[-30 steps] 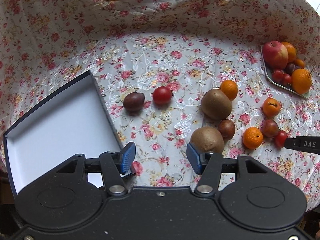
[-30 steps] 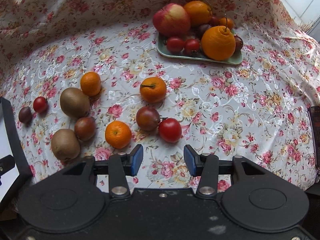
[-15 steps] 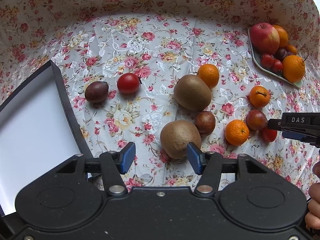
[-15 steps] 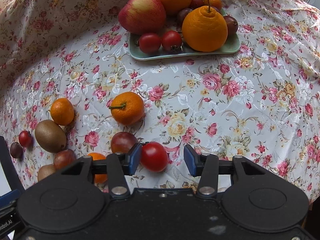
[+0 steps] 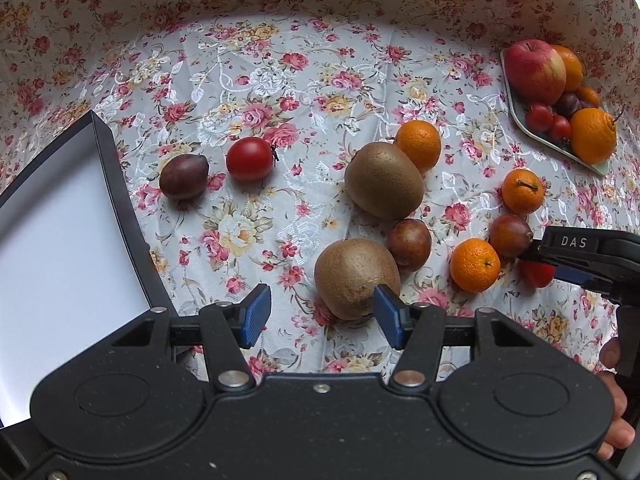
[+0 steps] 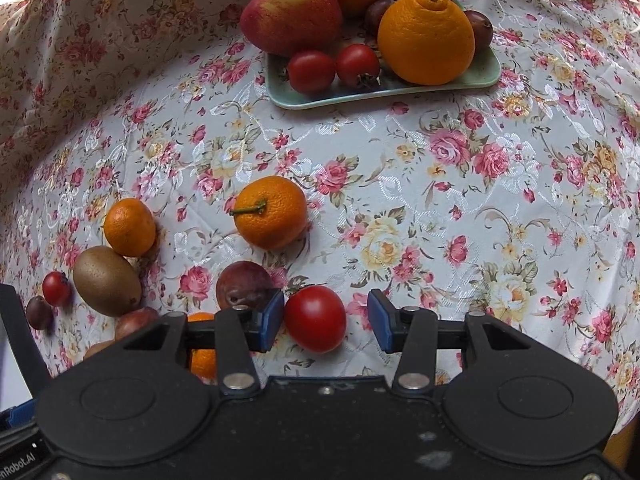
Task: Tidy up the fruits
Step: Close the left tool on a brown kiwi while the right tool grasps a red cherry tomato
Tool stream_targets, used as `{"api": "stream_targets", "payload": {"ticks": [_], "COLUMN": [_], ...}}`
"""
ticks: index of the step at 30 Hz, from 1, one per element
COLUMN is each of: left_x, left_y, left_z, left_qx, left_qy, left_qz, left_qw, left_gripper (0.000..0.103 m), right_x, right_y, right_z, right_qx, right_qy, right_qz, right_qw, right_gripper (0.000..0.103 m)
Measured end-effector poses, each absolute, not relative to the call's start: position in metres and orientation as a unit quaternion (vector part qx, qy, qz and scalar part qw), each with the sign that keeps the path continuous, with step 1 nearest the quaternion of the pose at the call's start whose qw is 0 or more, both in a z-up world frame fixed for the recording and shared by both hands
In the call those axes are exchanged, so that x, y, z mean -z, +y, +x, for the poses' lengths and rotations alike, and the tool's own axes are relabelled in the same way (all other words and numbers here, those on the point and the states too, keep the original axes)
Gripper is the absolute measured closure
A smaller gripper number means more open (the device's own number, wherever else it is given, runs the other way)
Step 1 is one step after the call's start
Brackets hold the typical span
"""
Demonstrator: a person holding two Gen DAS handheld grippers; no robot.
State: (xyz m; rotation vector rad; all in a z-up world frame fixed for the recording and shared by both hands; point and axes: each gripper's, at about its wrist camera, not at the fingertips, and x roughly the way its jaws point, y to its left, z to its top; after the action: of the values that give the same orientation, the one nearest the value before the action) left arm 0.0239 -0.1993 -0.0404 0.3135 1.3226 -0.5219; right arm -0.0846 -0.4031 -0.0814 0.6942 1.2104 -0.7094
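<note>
While right tool (image 6: 326, 322) gapes wide — left pad (image 6: 272, 320) touches tomato (image 6: 315, 318).

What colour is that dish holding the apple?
Pale green; the dish shows best in the right wrist view, under the apple.

Your left gripper (image 5: 322, 316): jaws spread wide, blue pads (image 5: 256, 316) apart, nothing clamped, held low and level. Your right gripper (image 6: 326, 322): jaws parted, left pad (image 6: 272, 320) touching red tomato (image 6: 315, 318), right pad clear of it, no squeeze. In left wrist view, right gripper reaches in from right edge; your fingers (image 5: 618, 412) wrapped on its handle
</note>
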Motion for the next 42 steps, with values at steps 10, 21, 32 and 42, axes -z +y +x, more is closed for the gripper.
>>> {"api": "stream_targets", "payload": {"ticks": [10,21,32,42], "left_x": [0.044,0.049,0.058,0.067], "left_y": [-0.207,-0.217,-0.227,-0.23], "left_z": [0.029,0.026,0.021,0.024], "left_qx": [0.243,0.254,0.254,0.243], "left_qy": [0.605,0.606,0.609,0.616], "left_qz": [0.147,0.156,0.164,0.154], "left_qw": [0.744,0.737,0.734,0.733], "left_gripper": [0.041,0.041,0.041,0.041], "right_x": [0.084,0.087,0.089,0.087], "right_y": [-0.396,-0.404,-0.394,-0.392], "right_z": [-0.072,-0.072,-0.076,-0.077], "right_qx": [0.33,0.309,0.283,0.27], "right_qy": [0.559,0.573,0.589,0.6], "right_qz": [0.265,0.297,0.27,0.273], "right_qw": [0.713,0.699,0.707,0.701], "right_gripper": [0.07,0.069,0.063,0.067]}}
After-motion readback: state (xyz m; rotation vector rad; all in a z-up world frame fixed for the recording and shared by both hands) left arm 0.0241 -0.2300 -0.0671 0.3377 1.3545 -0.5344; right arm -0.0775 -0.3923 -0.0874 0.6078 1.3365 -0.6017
